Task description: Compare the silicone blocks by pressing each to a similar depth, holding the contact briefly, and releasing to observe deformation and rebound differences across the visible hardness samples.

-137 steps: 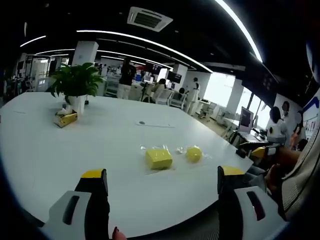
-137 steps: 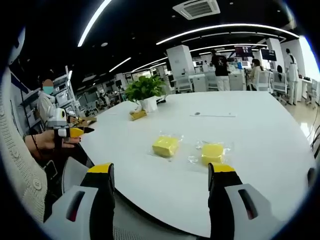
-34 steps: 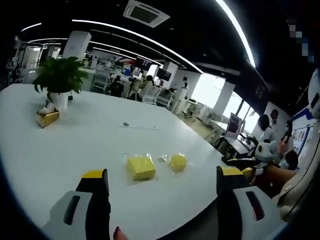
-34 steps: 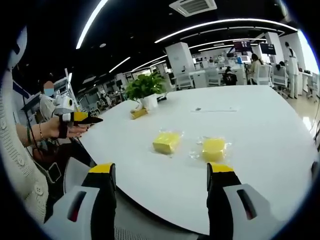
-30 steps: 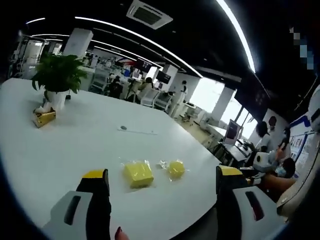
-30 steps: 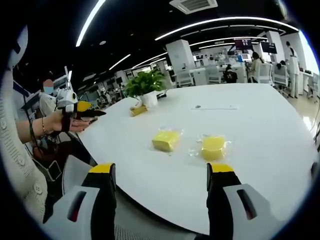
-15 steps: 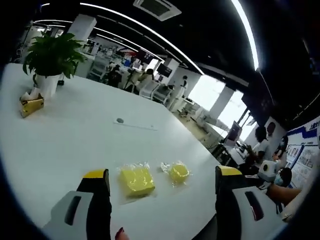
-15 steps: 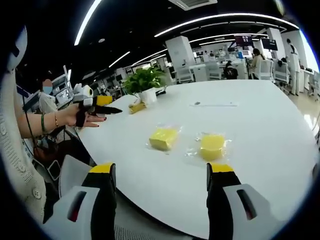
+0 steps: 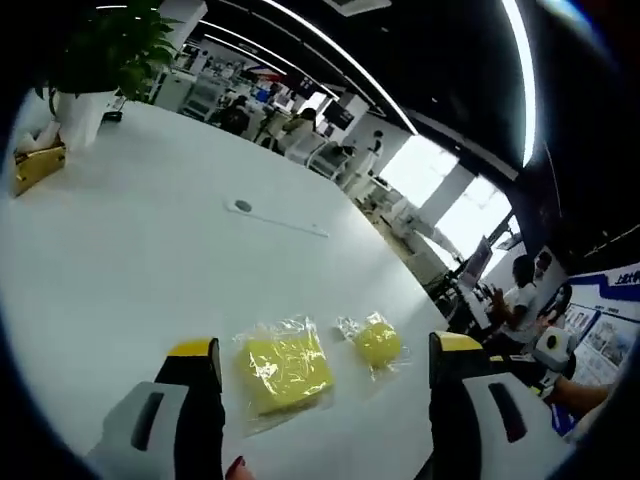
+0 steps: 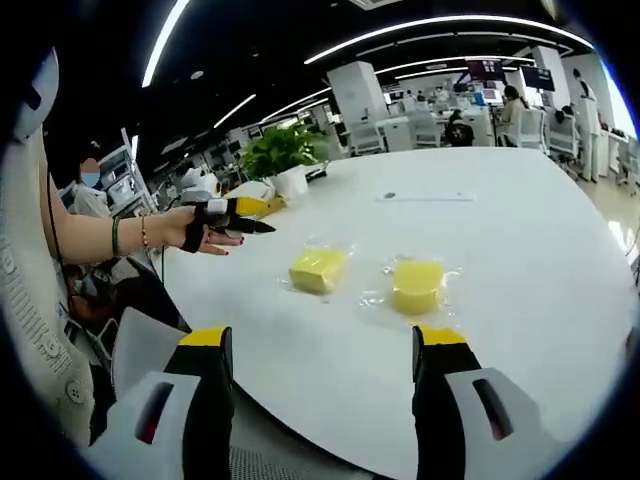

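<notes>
As no lettering reads on either bagged sample, the left gripper (image 9: 318, 365), jaws wide and empty, has come nearer: square block (image 9: 286, 372) between its jaws, round block (image 9: 379, 343) right. Right gripper (image 10: 318, 350) gapes empty.

White table (image 9: 150, 270): broad bare surface around two bagged yellow blocks. In the left gripper view, the square block (image 9: 286, 371) lies just ahead between the jaws; the round block (image 9: 379, 343) sits near it at 2 o'clock, a clear strip of tabletop between them. A thin flat strip (image 9: 275, 217) lies well beyond at 12 o'clock; the plant pot (image 9: 78, 117) and yellow box (image 9: 37, 168) stand far off at 10 o'clock. In the right gripper view, the left gripper (image 10: 250, 218) hangs over the table's edge at 10 o'clock of the square block, apart from it; the near edge is unobstructed.
</notes>
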`<state>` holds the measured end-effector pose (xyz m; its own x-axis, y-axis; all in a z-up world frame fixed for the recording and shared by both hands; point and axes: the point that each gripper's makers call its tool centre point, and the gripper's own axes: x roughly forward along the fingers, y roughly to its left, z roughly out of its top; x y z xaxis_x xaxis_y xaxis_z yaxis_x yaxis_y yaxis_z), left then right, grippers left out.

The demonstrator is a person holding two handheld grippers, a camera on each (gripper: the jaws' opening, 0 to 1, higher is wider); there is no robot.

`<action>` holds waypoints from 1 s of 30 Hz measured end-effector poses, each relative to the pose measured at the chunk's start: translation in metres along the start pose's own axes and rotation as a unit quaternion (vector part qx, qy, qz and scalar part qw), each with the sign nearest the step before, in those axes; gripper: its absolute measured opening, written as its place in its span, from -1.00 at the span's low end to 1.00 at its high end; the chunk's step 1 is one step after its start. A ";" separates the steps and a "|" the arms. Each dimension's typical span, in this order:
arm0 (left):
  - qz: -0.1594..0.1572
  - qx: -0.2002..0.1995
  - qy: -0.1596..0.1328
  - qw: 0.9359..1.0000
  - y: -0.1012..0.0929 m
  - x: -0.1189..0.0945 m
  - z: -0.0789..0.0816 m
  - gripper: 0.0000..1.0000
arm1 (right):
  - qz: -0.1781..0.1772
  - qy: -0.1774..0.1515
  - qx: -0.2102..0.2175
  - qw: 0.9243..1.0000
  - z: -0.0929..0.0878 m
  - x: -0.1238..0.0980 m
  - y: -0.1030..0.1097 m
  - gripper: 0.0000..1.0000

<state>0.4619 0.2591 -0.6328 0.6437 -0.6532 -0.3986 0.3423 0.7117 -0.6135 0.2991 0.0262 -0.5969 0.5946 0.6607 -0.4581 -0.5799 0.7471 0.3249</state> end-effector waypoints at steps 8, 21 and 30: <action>-0.006 -0.045 0.018 0.999 0.031 0.035 -0.007 0.66 | -0.005 0.012 0.008 1.000 -0.003 0.008 -0.011 0.34; -0.063 -0.142 0.042 0.987 0.071 0.069 -0.020 0.09 | -0.013 0.036 0.023 0.999 -0.012 0.025 -0.024 0.32; -0.111 -0.200 0.070 0.971 0.075 0.075 -0.038 -0.54 | -0.022 0.048 0.030 0.998 -0.017 0.028 -0.029 0.33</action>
<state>0.5098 0.2541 -0.7342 0.4758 -0.8277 -0.2974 0.1501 0.4096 -0.8998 0.3230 0.0213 -0.6329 0.5605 0.6192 -0.5500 -0.5189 0.7801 0.3495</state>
